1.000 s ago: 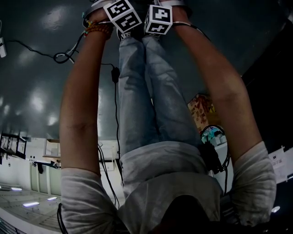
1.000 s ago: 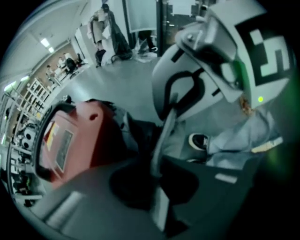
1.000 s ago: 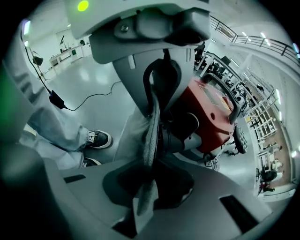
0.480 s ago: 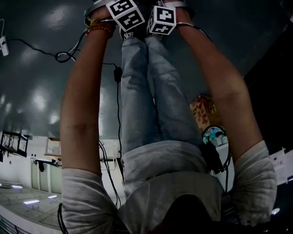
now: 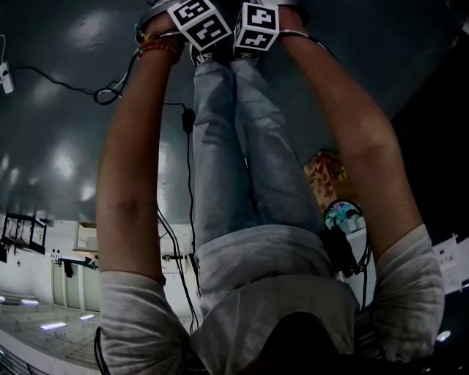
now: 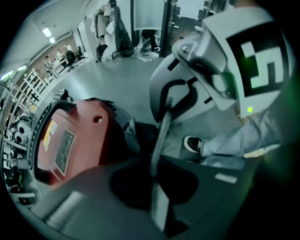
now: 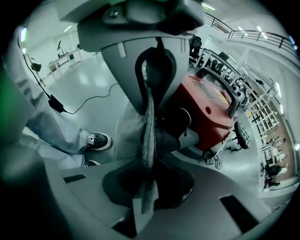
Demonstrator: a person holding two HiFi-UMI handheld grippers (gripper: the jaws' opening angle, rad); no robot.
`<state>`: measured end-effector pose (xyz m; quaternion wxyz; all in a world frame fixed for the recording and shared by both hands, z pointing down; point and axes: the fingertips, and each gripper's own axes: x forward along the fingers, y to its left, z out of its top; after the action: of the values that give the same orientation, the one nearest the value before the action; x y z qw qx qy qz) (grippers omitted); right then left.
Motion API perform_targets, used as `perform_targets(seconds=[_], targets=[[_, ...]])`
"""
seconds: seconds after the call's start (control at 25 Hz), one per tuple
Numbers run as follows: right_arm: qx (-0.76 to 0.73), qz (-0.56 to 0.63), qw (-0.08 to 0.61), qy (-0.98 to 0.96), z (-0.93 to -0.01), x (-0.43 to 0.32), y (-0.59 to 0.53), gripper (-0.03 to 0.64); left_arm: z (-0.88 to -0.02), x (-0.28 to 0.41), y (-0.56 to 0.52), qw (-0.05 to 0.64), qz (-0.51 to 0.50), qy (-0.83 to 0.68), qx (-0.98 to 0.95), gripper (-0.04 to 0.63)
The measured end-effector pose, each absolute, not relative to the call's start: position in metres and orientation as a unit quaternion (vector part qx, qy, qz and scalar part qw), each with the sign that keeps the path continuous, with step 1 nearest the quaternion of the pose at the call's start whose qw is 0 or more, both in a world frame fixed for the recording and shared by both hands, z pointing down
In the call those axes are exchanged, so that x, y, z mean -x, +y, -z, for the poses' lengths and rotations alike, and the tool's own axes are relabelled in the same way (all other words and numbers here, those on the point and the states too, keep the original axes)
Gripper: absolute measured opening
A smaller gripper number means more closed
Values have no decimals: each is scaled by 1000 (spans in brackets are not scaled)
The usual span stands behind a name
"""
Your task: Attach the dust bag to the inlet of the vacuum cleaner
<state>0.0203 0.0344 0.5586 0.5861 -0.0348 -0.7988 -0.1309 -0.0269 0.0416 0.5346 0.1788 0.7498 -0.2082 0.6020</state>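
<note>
The red vacuum cleaner stands on the grey floor, its black inlet facing my grippers. A grey fabric dust bag hangs beside the inlet. My right gripper is shut on the bag's gathered edge. My left gripper points down at the vacuum with its jaws closing, and a thin grey edge of the bag is pinched between them. In the head view only the left marker cube and right marker cube show, close together at the ends of the arms.
A black cable loops across the floor on the left. A patterned cardboard box sits at the right. The person's sneaker stands just beside the bag. Shelving and people are far off.
</note>
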Motion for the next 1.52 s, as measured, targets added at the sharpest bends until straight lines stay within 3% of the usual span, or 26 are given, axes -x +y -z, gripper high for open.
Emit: perform_targets(seconds=[0.32, 0.48, 0.64, 0.72, 0.8, 1.2, 1.52], targets=[[61, 131, 584, -799, -556, -11, 29, 46, -539, 36, 46, 221, -590, -230, -742, 28], [49, 101, 589, -800, -555, -19, 25, 85, -537, 42, 43, 218, -576, -246, -749, 110], [2, 102, 587, -803, -535, -42, 10, 104, -518, 54, 50, 189, -552, -277, -763, 117], [-35, 136, 587, -797, -507, -59, 0, 103, -489, 62, 51, 183, -541, -313, -759, 88], [-57, 159, 579, -798, -483, -70, 4, 32, -464, 61, 54, 186, -525, -345, -755, 5], [-58, 121, 536, -833, -457, -35, 65, 11, -449, 3, 73, 207, -496, -334, -774, 3], [-57, 117, 532, -837, -458, -32, 72, 11, -457, -4, 91, 214, -503, -326, -771, 3]])
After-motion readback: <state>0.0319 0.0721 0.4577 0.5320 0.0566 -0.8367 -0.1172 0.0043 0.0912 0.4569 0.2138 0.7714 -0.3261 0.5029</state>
